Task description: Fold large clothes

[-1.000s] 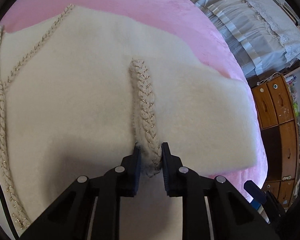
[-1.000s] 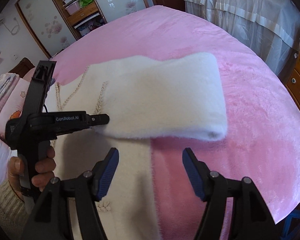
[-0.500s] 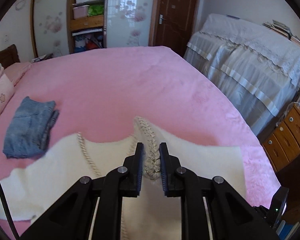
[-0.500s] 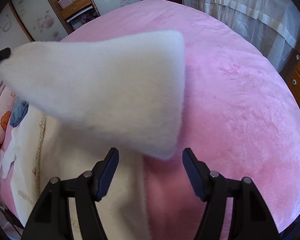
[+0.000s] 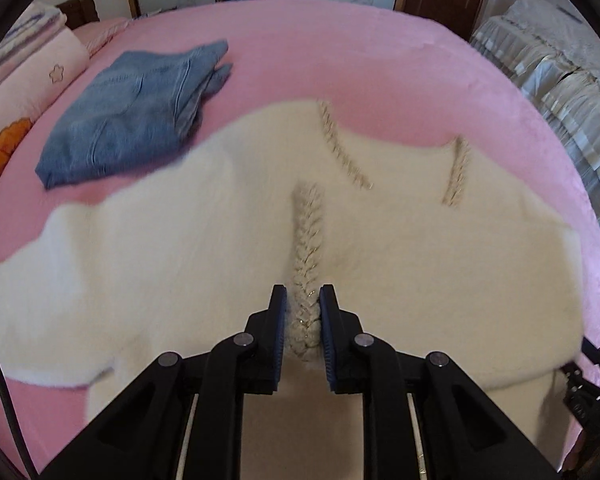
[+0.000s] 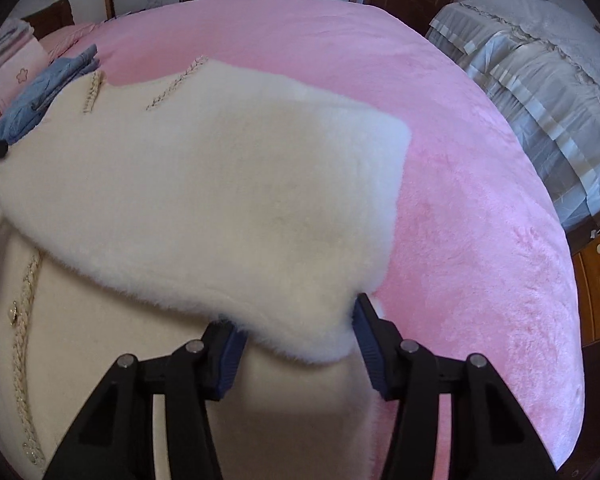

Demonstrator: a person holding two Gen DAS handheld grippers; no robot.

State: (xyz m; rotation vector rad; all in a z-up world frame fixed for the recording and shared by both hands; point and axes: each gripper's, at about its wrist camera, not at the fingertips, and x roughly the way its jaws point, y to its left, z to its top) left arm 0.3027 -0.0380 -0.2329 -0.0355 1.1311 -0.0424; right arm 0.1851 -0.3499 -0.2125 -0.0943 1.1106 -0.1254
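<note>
Holding the braided trim (image 5: 306, 276) of the white fleece garment (image 5: 180, 272), your left gripper (image 5: 303, 332) is clamped on that edge, lifted over the pink bed (image 5: 380, 60). Your right gripper (image 6: 296, 344) stands wide apart, its jaws either side of a fluffy sleeve end (image 6: 308, 320) — I judge it not yet pinched.

The garment lies spread across the bed's middle, one flap raised; more trim (image 5: 342, 148) shows toward 12 o'clock. Folded jeans (image 5: 132, 108) sit at 10 o'clock in the left view, touching or just beside the fleece.

By my reading you're early in the fold — one panel is coming over, while the other sleeve and the final halving remain.
</note>
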